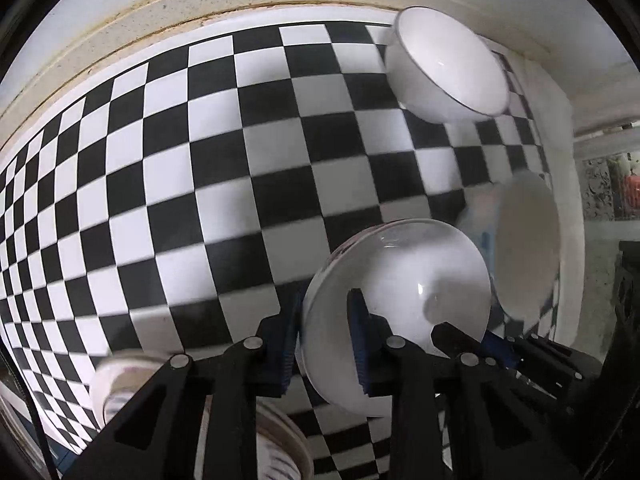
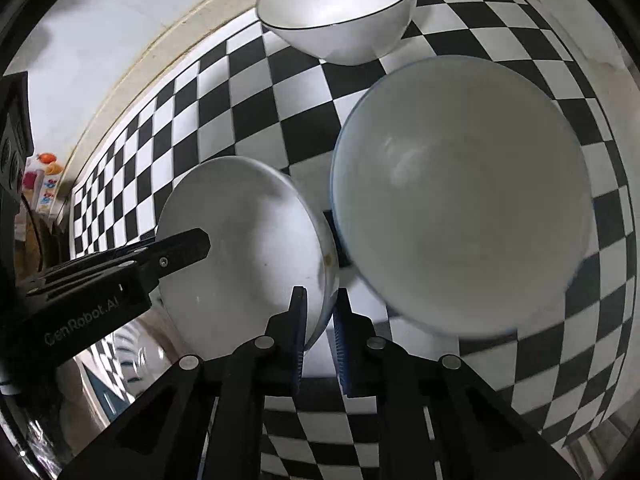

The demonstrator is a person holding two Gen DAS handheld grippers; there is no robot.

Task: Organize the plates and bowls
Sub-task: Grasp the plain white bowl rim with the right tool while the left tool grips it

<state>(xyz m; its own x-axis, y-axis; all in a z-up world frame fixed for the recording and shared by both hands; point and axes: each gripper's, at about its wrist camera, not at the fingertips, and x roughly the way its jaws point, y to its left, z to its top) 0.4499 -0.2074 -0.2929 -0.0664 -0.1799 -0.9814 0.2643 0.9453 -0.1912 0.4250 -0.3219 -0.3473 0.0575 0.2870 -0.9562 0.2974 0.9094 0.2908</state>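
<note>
Two grippers clamp one white bowl [image 2: 244,248] from opposite sides above the checkered cloth [image 1: 160,184]. At the left, the left gripper [image 1: 324,344] has its blue pads closed on the near rim, one pad inside and one outside. The right gripper [image 2: 320,336] pinches the opposite rim the same way. Just right of it a bigger blue-edged bowl [image 2: 460,200] sits touching the held one. Farther back, near the wall, stands a dark-rimmed bowl [image 2: 340,8], well apart.
</note>
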